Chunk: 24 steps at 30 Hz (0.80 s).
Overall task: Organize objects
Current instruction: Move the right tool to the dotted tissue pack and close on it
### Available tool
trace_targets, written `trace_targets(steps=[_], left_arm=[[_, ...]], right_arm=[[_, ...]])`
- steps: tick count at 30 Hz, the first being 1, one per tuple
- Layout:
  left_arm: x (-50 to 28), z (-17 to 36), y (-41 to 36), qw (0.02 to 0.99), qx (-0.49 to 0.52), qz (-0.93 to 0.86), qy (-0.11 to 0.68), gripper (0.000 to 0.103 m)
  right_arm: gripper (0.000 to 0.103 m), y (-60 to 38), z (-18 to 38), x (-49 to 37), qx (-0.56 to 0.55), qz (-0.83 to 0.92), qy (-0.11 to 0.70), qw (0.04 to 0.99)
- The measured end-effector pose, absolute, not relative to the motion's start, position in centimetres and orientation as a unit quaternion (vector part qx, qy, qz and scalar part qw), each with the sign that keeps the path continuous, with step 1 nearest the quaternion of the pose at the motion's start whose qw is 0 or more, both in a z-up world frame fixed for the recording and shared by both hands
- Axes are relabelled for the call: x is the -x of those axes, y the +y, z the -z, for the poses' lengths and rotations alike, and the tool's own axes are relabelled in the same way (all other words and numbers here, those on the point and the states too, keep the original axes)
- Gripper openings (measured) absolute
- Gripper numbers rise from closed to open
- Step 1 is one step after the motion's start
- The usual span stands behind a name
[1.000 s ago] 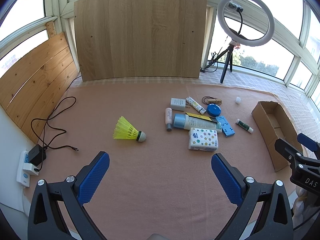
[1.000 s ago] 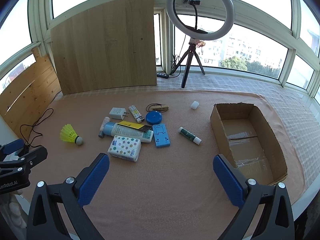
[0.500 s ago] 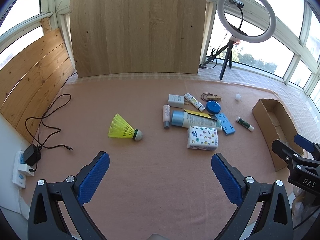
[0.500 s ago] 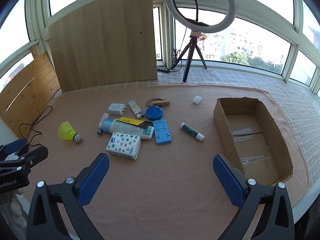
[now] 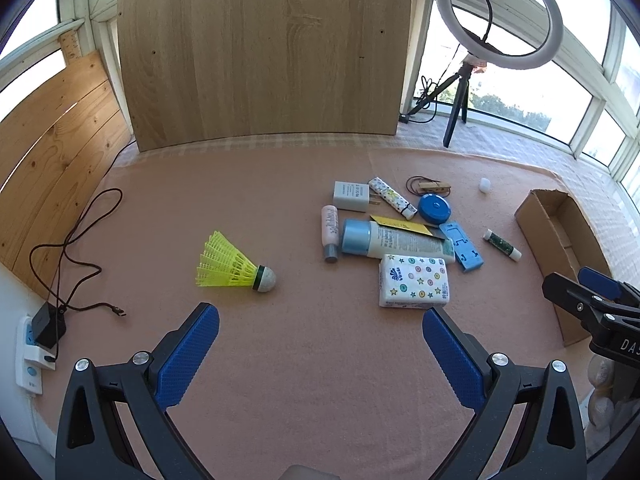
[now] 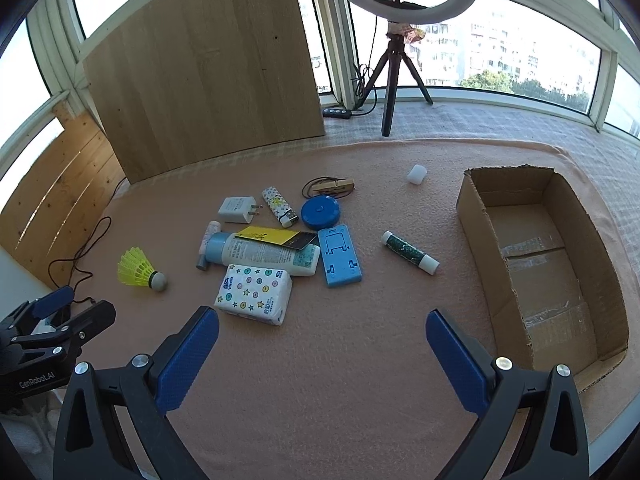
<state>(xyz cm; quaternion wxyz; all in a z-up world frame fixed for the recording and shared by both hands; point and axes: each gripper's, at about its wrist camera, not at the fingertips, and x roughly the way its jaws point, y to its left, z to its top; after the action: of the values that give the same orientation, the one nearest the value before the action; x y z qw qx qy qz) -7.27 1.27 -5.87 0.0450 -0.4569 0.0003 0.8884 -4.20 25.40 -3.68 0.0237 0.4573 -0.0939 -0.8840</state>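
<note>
Left wrist view: your left tool hangs spread apart, empty, above the table; the shuttlecock lies just beyond. Right wrist view: your right tool is also spread apart, tissue pack far-left, cardboard box right.

Sunlit bay windows wrap the far side; wood board leans far, plank panel left, ring light far right, pink cloth.
</note>
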Motion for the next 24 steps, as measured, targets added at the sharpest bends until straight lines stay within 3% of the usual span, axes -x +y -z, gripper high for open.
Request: trace_targets(steps=[5,10,17,24], left_arm=[[9.7,7.5,2.5,0.058,0.466,-0.883,0.007,0.103],[11.8,9.6,4.2,0.08,0.479,-0.874,0.014,0.099],[13.6,12.7,6.0,0.117,0.51,-0.852,0.01,0.085],[14.9,14.8,7.0,0.153,0.536,-0.83,-0.014,0.065]], right_arm=[[0.094,26.0,5.0,6.2,-0.477,0.87,-0.117,0.036],[0.069,25.9,6.6,8.3,-0.503,0.853,-0.131,0.056],[0.065,25.0,9.2,10.8,-0.54,0.821,-0.163,0.091],[0.052,24.3,11.2,12.8,-0.572,0.788,-0.197,0.114]])
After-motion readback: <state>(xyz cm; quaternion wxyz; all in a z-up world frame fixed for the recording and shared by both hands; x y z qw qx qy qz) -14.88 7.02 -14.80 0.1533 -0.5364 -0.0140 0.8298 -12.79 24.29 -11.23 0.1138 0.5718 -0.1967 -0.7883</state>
